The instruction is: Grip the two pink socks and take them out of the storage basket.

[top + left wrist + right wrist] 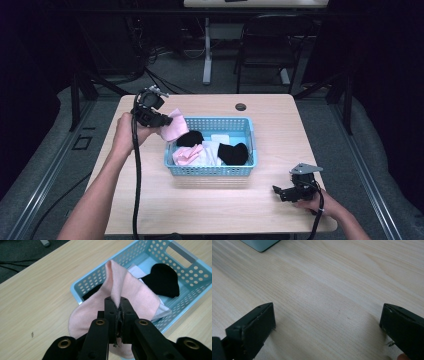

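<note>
Pink fabric is pinched between the jaws of the left gripper [117, 303] — a pink sock [125, 292], clenched tight at a fold so that the cloth rises in a ridge above the jaw tips and hangs loose below them. From the left gripper view the sock drapes over the near corner of the blue basket [82, 286], with a black sock [163, 280] lying inside the basket toward 2 o'clock and a white piece of cloth [136, 271] under it; the bare wooden table [37, 302] spreads toward 9 o'clock.

Seen from the high view, the left gripper [162, 121] sits at about 10 o'clock from the blue basket [210, 170], raised above the table at the basket's far left corner, the pink sock [174, 127] trailing from it toward the rim. That view adds what the close one hides: a second pink piece [187, 154], white cloth [212, 150] and two black socks [234, 152] inside the basket.

Over at 4 o'clock from the basket, the right gripper [284, 192] rests low near the table's front edge. Its own view shows the jaws spread wide — released, nothing between them but wood grain [324, 302] — and a corner of the basket [259, 245] at 11 o'clock.
</note>
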A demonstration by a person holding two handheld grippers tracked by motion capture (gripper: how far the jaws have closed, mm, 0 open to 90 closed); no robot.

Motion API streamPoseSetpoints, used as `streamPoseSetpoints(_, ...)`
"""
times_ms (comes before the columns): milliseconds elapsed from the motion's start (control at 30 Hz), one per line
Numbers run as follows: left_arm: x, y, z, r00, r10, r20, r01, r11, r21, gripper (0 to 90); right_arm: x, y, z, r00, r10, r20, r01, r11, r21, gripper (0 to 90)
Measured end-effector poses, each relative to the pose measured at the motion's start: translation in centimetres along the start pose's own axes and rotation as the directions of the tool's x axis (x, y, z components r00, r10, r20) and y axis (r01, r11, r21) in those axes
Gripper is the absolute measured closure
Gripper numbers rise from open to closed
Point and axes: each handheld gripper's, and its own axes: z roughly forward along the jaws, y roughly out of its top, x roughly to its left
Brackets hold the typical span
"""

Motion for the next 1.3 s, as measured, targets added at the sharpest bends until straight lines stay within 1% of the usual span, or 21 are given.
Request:
streamPoseSetpoints(200,1.4,-1.0,-1.3,0.9992,-0.028,-0.029,0.028,0.9996,-0.007,86.6,0.1,0.0,0.1,1.0,0.007,0.0,-0.007,1.0,-0.008,0.0)
streamPoseSetpoints(267,2.0,-1.6,-1.7,0.9982,-0.045,-0.04,0.045,0.999,-0.008,86.6,0.1,0.0,0.0,1.0,0.006,0.0,-0.006,1.0,-0.007,0.0)
streamPoseSetpoints(300,2.0,-1.6,-1.7,0.9982,-0.045,-0.04,0.045,0.999,-0.008,86.6,0.0,0.0,0.0,1.0,0.006,-0.001,-0.006,1.0,-0.006,0.0)
streamPoseSetpoints(333,2.6,-2.1,-1.9,0.9973,-0.057,-0.045,0.057,0.9983,-0.008,86.6,0.1,0.0,0.0,1.0,0.007,0.0,-0.007,1.0,-0.007,0.0)
streamPoseSetpoints(400,3.2,-2.6,-2.1,0.9961,-0.071,-0.052,0.071,0.9975,-0.006,86.6,0.1,0.0,0.1,1.0,0.007,0.0,-0.007,1.0,-0.008,0.0)
streamPoseSetpoints(433,3.2,-2.6,-2.1,0.9961,-0.071,-0.052,0.071,0.9975,-0.006,86.6,0.1,0.0,0.1,1.0,0.007,0.0,-0.007,1.0,-0.008,0.0)
streamPoseSetpoints(533,4.4,-3.9,-2.5,0.9927,-0.101,-0.066,0.101,0.9948,0.006,86.6,0.1,0.0,0.0,1.0,0.007,-0.001,-0.007,1.0,-0.006,0.0)
streamPoseSetpoints(600,4.9,-4.5,-2.6,0.9904,-0.117,-0.075,0.118,0.993,0.009,86.7,0.1,0.0,0.0,1.0,0.008,0.001,-0.008,1.0,-0.007,0.0)
streamPoseSetpoints(633,4.9,-4.5,-2.6,0.9904,-0.117,-0.075,0.118,0.993,0.009,86.6,0.1,0.0,0.0,1.0,0.008,0.001,-0.008,1.0,-0.007,0.0)
streamPoseSetpoints(667,5.4,-4.9,-2.7,0.988,-0.133,-0.078,0.135,0.9909,0.011,86.6,0.1,0.0,0.0,1.0,0.008,0.001,-0.008,1.0,-0.007,0.0)
streamPoseSetpoints(733,5.8,-5.4,-2.7,0.9848,-0.144,-0.097,0.146,0.9892,0.016,86.6,0.1,0.0,0.0,1.0,0.008,0.002,-0.008,1.0,-0.007,0.0)
streamPoseSetpoints(800,6.3,-5.8,-2.8,0.9821,-0.159,-0.1,0.162,0.9865,0.021,86.6,0.1,0.0,0.0,1.0,0.008,0.002,-0.008,1.0,-0.007,0.0)
streamPoseSetpoints(900,7.0,-6.5,-2.8,0.9784,-0.176,-0.108,0.18,0.9831,0.031,86.6,0.1,0.0,0.0,1.0,0.009,0.002,-0.009,1.0,-0.007,0.0)
streamPoseSetpoints(967,7.1,-6.6,-2.8,0.9775,-0.178,-0.114,0.183,0.9825,0.035,86.6,0.1,0.0,0.0,1.0,0.008,0.001,-0.008,1.0,-0.008,0.0)
streamPoseSetpoints(1000,7.6,-7.1,-2.8,0.9752,-0.186,-0.119,0.193,0.9803,0.044,86.6,0.1,0.0,0.0,1.0,0.01,0.001,-0.01,1.0,-0.006,0.0)
streamPoseSetpoints(1033,7.6,-7.1,-2.8,0.9752,-0.186,-0.119,0.193,0.9803,0.044,86.6,0.1,0.0,0.1,1.0,0.008,0.001,-0.008,1.0,-0.008,0.0)
streamPoseSetpoints(1067,7.9,-7.6,-2.7,0.9718,-0.2,-0.125,0.207,0.9772,0.048,86.6,0.1,0.0,0.0,1.0,0.008,0.001,-0.008,1.0,-0.008,0.0)
streamPoseSetpoints(1133,8.3,-8.2,-2.5,0.9699,-0.208,-0.126,0.217,0.9742,0.061,86.7,0.1,0.0,0.0,1.0,0.008,0.002,-0.008,1.0,-0.007,0.0)
streamPoseSetpoints(1167,8.3,-8.2,-2.5,0.9699,-0.208,-0.126,0.217,0.9742,0.061,86.7,0.1,0.0,0.0,1.0,0.008,0.002,-0.008,1.0,-0.007,0.0)
streamPoseSetpoints(1200,8.7,-8.9,-2.2,0.9638,-0.233,-0.129,0.243,0.9674,0.07,86.8,0.1,0.0,0.0,1.0,0.008,0.002,-0.008,1.0,-0.007,0.0)
streamPoseSetpoints(1300,9.2,-9.8,-1.7,0.9584,-0.252,-0.134,0.264,0.9608,0.084,86.9,0.1,0.0,0.0,1.0,0.008,0.002,-0.008,1.0,-0.007,0.0)
